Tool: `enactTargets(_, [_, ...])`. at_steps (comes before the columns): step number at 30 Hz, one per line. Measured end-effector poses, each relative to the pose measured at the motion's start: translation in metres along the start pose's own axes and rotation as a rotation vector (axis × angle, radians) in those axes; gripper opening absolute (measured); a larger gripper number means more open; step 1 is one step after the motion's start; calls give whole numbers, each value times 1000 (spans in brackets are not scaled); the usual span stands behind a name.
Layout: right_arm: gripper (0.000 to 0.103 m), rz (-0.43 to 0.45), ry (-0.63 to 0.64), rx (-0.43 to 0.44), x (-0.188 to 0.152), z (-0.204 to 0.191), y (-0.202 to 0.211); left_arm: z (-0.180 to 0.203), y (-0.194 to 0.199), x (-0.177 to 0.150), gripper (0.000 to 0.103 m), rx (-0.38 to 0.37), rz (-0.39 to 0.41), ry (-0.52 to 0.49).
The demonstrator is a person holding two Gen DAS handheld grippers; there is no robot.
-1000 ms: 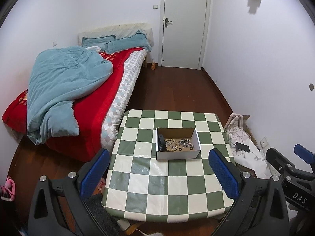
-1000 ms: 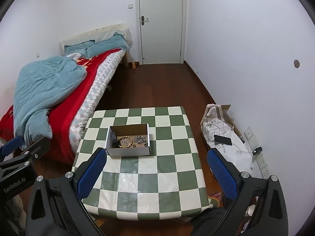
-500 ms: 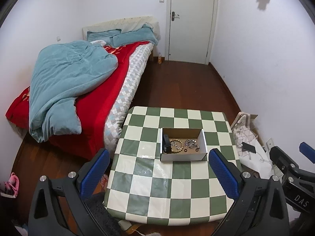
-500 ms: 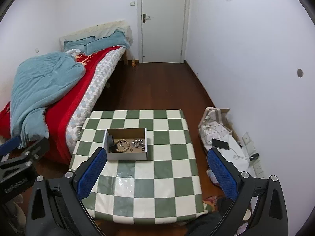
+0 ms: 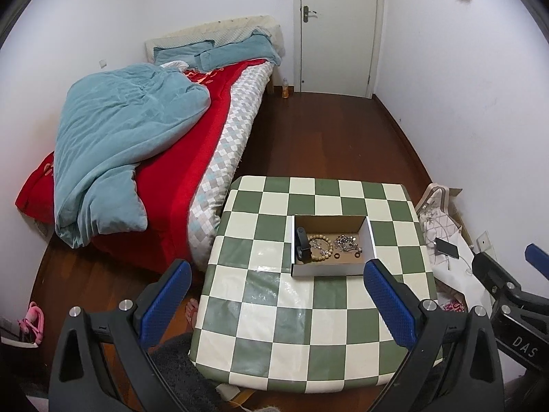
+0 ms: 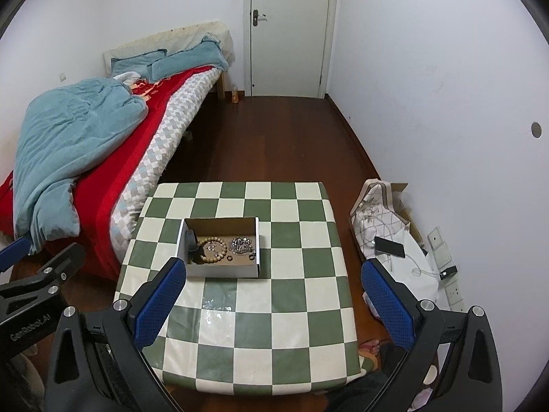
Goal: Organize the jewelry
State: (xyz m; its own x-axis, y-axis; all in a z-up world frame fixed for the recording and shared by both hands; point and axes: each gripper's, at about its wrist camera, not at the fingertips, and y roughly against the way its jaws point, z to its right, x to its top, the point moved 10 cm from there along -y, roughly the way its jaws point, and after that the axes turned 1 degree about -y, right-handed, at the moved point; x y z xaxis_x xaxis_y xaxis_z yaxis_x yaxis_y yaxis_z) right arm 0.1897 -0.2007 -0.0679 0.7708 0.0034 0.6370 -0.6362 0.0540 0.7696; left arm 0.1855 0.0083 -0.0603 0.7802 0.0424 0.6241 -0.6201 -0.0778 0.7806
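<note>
An open cardboard box (image 5: 370, 236) (image 6: 255, 267) stands on the green-and-white checkered table (image 5: 302, 312) (image 6: 302, 302). Inside lie a wooden bead bracelet (image 5: 320, 245) (image 6: 213, 249), a silver chain (image 5: 347, 243) (image 6: 242, 244), a black object (image 5: 302, 249) at the left end and two small rings (image 5: 337, 256). My left gripper (image 5: 278, 295) is open and empty, high above the table's near half. My right gripper (image 6: 271, 295) is open and empty, also high above the table, to the right of the box.
A bed (image 5: 178, 158) with a red cover and teal blanket (image 5: 116, 144) lies left of the table. A white bag with a phone (image 6: 389, 246) on it sits on the floor at the right wall. A closed door (image 6: 290, 31) is at the far end.
Both grippers have risen and pulled back from the table, so the box and table look smaller and lower in view. Both stay open and empty.
</note>
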Motion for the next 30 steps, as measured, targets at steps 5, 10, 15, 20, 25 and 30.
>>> enactTargets(5, [103,-11,-5,2,-2,1,-5,-1,0,0,103,0,0,1])
enactTargets(10, [103,-13,-5,-1,-3,1,-7,-2,0,1,103,1,3,1])
enactTargets(15, [103,-11,-3,6,-2,1,-6,-3,0,6,103,11,7,15])
enactTargets(20, [103,-9,-1,10,-2,-3,-5,-2,2,5,103,17,6,15])
enactTargets(25, [103,-11,-4,16,-3,-6,-4,-1,3,2,103,16,8,9])
enactTargets(30, [103,-13,-1,19,-5,-10,-3,0,3,2,103,16,10,8])
